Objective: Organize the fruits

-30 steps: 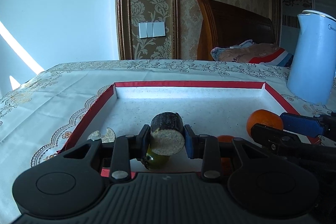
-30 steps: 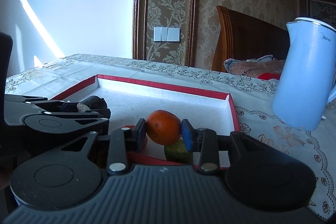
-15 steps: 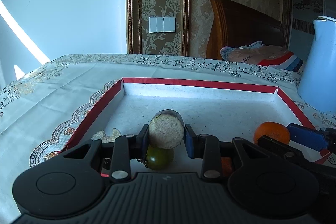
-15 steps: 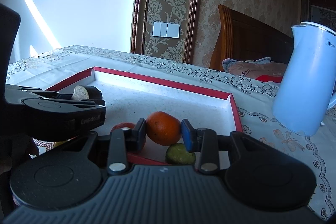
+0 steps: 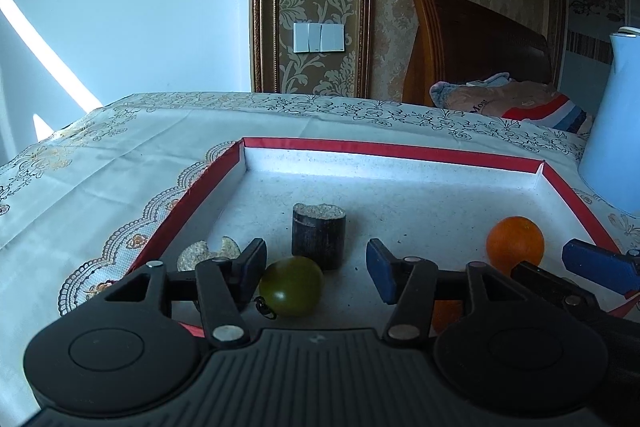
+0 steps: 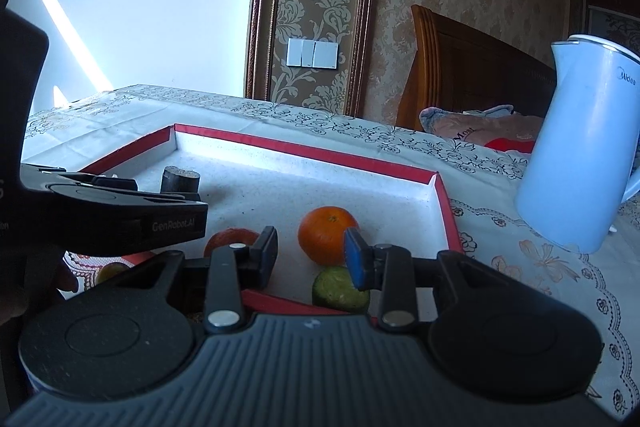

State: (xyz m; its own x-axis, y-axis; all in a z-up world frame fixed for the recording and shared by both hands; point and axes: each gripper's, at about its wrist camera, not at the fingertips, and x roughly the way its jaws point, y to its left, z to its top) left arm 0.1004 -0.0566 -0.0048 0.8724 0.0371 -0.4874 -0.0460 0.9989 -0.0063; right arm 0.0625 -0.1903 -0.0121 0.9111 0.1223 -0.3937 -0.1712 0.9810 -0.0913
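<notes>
Left claw [image 5: 316,269] stands wide open, nothing between its jaws; the dark cylinder piece [image 5: 319,235] stands upright on the tray floor just beyond the gap, pale cut face up, at centre of the left wrist frame. Green tomato [image 5: 291,285] lies in front of it, close to the claw's black finger, lower centre. Two pale slices [image 5: 207,253] lie near the tray's left wall. Right claw [image 6: 311,255] also open, holding nothing; orange [image 6: 327,235] sits on the tray floor just beyond the jaws, its right side behind the blue pad; contact cannot be told. Green citrus [image 6: 339,289] lies below the orange, near the front rim. Red fruit [image 6: 231,239] partly hidden at left of the black finger. Red-rimmed tray [image 5: 384,148] rests on the desk's patterned cloth [image 5: 120,147]. White kettle [image 6: 584,151] stands at right of frame, beside the tray.
</notes>
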